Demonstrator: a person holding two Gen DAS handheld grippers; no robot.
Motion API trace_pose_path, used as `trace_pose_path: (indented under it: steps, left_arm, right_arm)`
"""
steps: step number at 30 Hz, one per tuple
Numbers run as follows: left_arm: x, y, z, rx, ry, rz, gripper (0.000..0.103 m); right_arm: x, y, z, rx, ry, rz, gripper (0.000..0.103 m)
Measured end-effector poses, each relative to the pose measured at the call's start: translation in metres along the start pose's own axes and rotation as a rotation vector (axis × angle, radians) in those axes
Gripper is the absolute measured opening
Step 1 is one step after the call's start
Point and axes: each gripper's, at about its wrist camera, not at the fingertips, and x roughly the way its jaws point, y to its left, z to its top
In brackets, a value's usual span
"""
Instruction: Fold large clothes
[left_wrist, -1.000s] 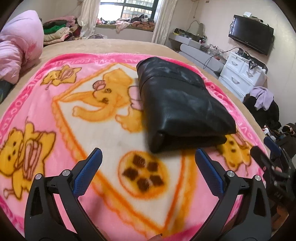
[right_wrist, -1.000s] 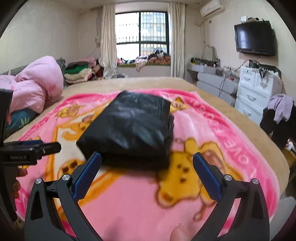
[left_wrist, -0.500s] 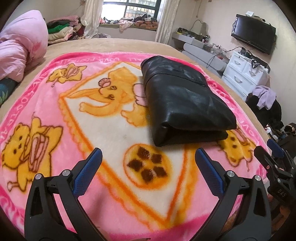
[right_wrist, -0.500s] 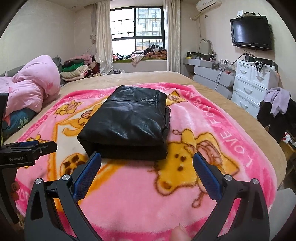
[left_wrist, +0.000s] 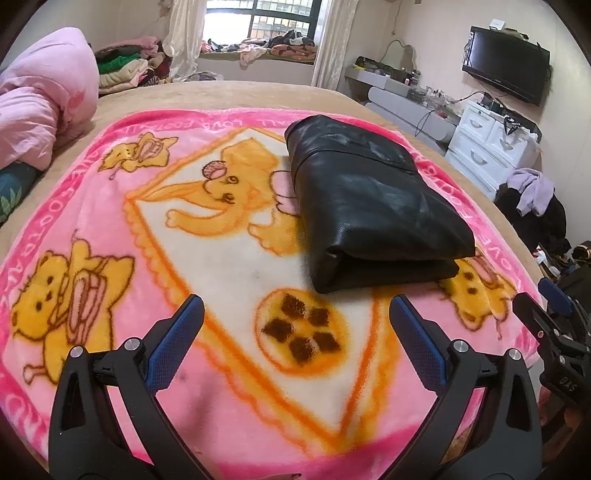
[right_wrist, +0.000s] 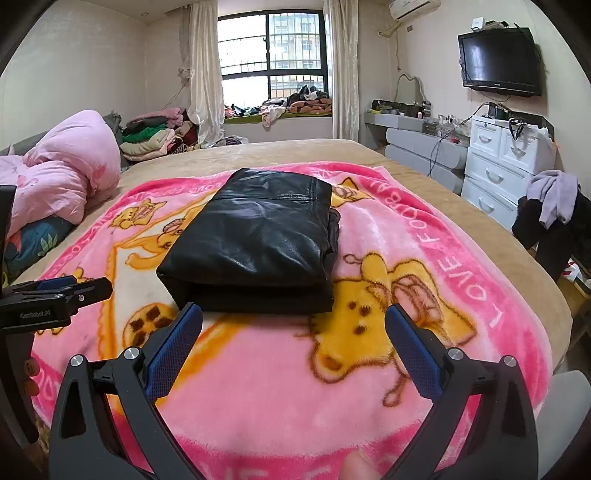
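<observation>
A black leather garment lies folded into a thick rectangular stack on the pink cartoon blanket; the right wrist view shows the garment from its near folded edge. My left gripper hovers open above the blanket, short of the garment and to its left. My right gripper is open too, just in front of the garment's near edge, nothing between its fingers. Each gripper shows at the edge of the other's view.
A pink duvet is bunched at the bed's left side. Stacked clothes sit by the curtain. White drawers and draped clothes stand right of the bed, with a wall-mounted TV above.
Both grippers have drawn back from the folded garment and risen a little; the garment lies still. Both stay open.
</observation>
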Motion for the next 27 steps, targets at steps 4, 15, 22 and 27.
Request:
trace_pose_path:
  steps: [4,15,22,27]
  left_arm:
    - [-0.0014,-0.0004,0.0004,0.005,-0.006,0.009,0.094]
    - [-0.0004,0.0009,-0.0002,0.013,-0.002,0.024,0.094]
    - [-0.0006,0.0005,-0.0001,0.015,-0.003,0.025,0.094]
    - [-0.0007,0.0009,-0.0005,0.014,-0.003,0.026,0.094]
  right_arm:
    - [-0.0007,0.0009,-0.0004,-0.001,-0.001,-0.001,0.099]
    - [-0.0021,0.0036,-0.0007,-0.007,0.001,0.002,0.099]
    - [-0.0049,0.0060,0.0010,-0.018,-0.003,-0.009,0.099]
    - [-0.0061,0.0061,0.0019,-0.022,-0.004,-0.012,0.099]
